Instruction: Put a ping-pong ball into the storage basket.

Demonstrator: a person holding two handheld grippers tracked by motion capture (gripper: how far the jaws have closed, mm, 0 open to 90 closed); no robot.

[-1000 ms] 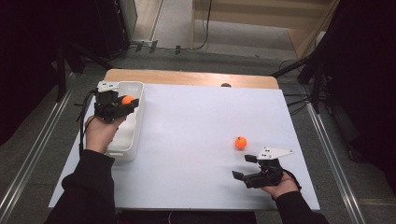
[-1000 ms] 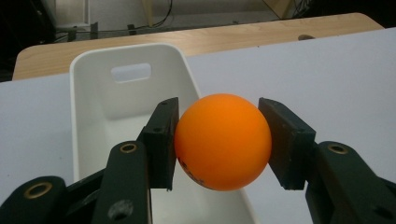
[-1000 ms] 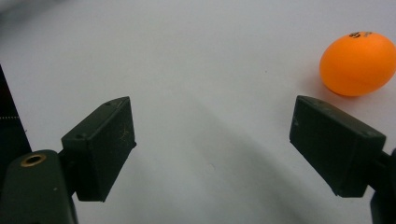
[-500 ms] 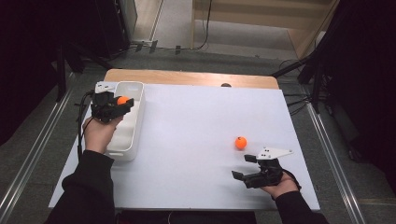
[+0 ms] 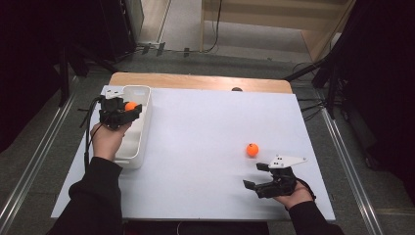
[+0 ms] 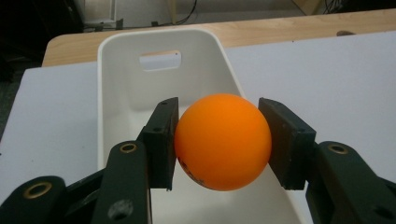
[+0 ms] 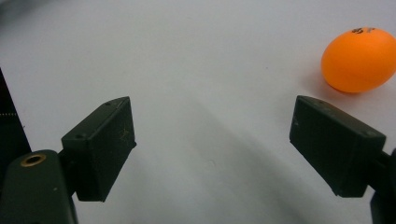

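My left gripper (image 5: 128,108) (image 6: 219,140) is shut on an orange ball (image 5: 130,105) (image 6: 223,141), both pads pressing its sides. It holds the ball above the inside of a white bin (image 5: 142,128) (image 6: 122,88) at the table's left. A second orange ball (image 5: 252,149) (image 7: 358,59) lies on the white table top toward the right. My right gripper (image 5: 254,177) (image 7: 212,149) rests low near the front right, open, with nothing between its pads. That ball lies beyond its right pad, apart from it.
The bin has a handle slot (image 6: 161,59) in its far end wall. The white sheet (image 5: 205,142) covers a wooden table whose bare far edge (image 5: 195,81) shows behind. Dark floor and metal rails flank both sides.
My left gripper with the ball has shifted slightly toward the bin's far end. The right gripper and the loose ball have stayed put.
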